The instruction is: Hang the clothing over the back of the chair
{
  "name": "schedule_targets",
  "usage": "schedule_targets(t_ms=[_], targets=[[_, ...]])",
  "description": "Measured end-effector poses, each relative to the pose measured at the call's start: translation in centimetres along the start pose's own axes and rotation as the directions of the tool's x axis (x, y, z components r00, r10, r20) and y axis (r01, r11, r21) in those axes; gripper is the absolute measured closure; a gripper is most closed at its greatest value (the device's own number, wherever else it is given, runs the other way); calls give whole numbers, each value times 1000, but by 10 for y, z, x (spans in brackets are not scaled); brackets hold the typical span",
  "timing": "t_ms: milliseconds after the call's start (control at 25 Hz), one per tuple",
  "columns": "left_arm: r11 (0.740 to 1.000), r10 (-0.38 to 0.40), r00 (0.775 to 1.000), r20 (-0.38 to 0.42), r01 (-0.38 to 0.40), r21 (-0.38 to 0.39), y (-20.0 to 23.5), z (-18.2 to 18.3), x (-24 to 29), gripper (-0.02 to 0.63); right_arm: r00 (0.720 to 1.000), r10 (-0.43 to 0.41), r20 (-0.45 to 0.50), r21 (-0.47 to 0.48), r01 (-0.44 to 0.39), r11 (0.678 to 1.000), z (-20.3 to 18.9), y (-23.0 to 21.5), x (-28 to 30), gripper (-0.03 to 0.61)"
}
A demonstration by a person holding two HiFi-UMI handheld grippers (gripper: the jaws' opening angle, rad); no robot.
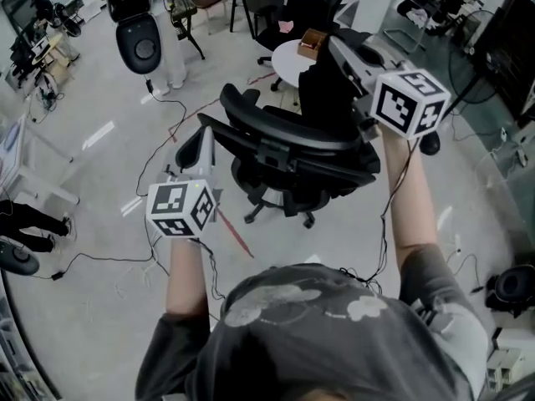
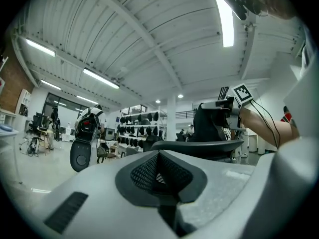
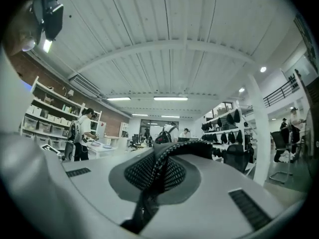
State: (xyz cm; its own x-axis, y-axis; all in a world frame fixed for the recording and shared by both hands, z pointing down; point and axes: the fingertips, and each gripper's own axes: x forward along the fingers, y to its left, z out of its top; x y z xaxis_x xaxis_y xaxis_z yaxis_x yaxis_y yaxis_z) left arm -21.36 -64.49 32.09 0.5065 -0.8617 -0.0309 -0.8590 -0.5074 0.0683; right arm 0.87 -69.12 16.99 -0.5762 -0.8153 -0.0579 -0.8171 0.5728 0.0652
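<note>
A black office chair stands in the middle of the head view, its curved back top toward me. My right gripper is held high above the chair's right side, shut on a black piece of clothing that hangs down onto the chair back. In the right gripper view a dark fabric edge is pinched between the pads. My left gripper hovers left of the chair, shut and holding nothing. From the left gripper view I see the chair back, the clothing and the right gripper's cube.
A white round table with a small brown object stands just behind the chair. Cables trail across the grey floor. A person stands at the far left near a black device. More chairs and desks line the back.
</note>
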Motion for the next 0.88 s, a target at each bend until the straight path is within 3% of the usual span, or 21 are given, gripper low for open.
schedule_targets(t_ms=[280,360,520,880], targets=[[1000,25,1000,15,-25,-7,-13,18,-14,612,970,201,139,-88,-191,978,76,81,-10,581],[999,36,999,15,-36,-3,-19,20,-26,612,959,238,153,-106,-224,969,82,106,-17,581],[997,74,997,16,-74,-1,-29,17,-55,612,944,301,138,-111,-287,951,58,143,-37,581],[986,167,986,18,-167,8,-61,21,-129,612,902,432,11,-223,-419,880,3,236,-87,582]])
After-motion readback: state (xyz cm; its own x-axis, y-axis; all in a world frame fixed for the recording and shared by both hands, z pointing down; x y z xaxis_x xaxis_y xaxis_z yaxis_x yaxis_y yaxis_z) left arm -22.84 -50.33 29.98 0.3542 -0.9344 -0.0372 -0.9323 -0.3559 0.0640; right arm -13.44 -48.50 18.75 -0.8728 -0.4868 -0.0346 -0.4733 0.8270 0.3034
